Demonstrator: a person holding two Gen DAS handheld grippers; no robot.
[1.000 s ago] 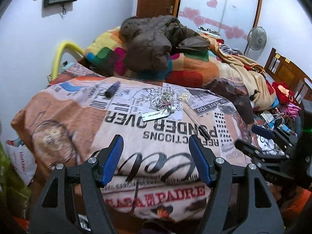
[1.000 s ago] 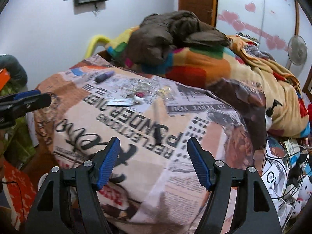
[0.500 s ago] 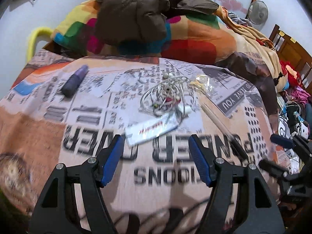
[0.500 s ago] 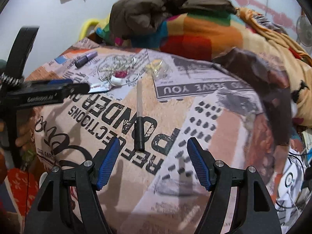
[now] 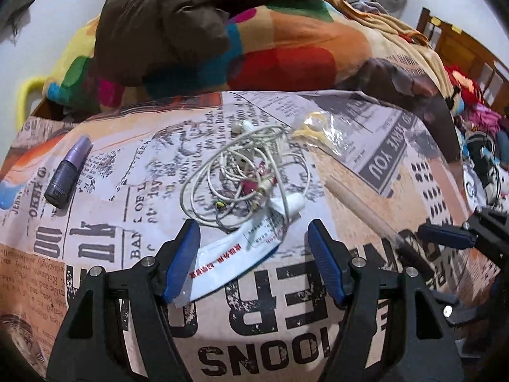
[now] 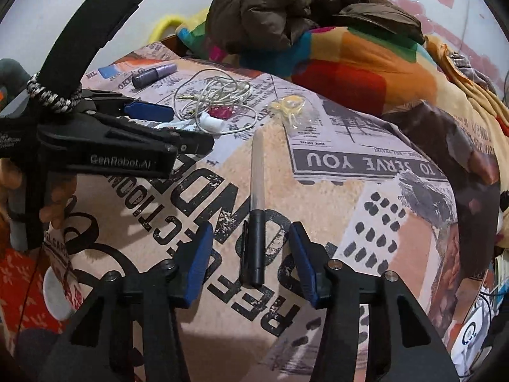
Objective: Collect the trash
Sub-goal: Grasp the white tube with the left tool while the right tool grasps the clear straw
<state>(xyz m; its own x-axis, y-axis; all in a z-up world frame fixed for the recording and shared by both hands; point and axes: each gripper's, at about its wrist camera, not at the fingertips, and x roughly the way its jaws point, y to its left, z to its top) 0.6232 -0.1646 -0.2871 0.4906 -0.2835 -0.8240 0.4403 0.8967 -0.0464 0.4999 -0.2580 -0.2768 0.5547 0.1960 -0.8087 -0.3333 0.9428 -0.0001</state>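
Observation:
On a newsprint-patterned blanket lies a flat white wrapper with red print, one end under a tangle of white earphone cable. My left gripper hangs just over the wrapper, open, a blue pad on each side of it. A pen with a black cap and pale barrel lies lengthwise on the blanket. My right gripper straddles its black cap; its jaws are closing and the pads are still clear of the pen. A crumpled clear wrapper with yellow in it lies beyond the cable.
A purple tube lies at the left of the blanket. A brown jacket sits on a many-coloured quilt behind. The left gripper's body and a hand fill the right wrist view's left side. Cables and clutter lie to the right.
Both grippers have sunk toward the blanket. The left one now frames the white wrapper. The right one has come over the pen's cap and its jaws have narrowed.

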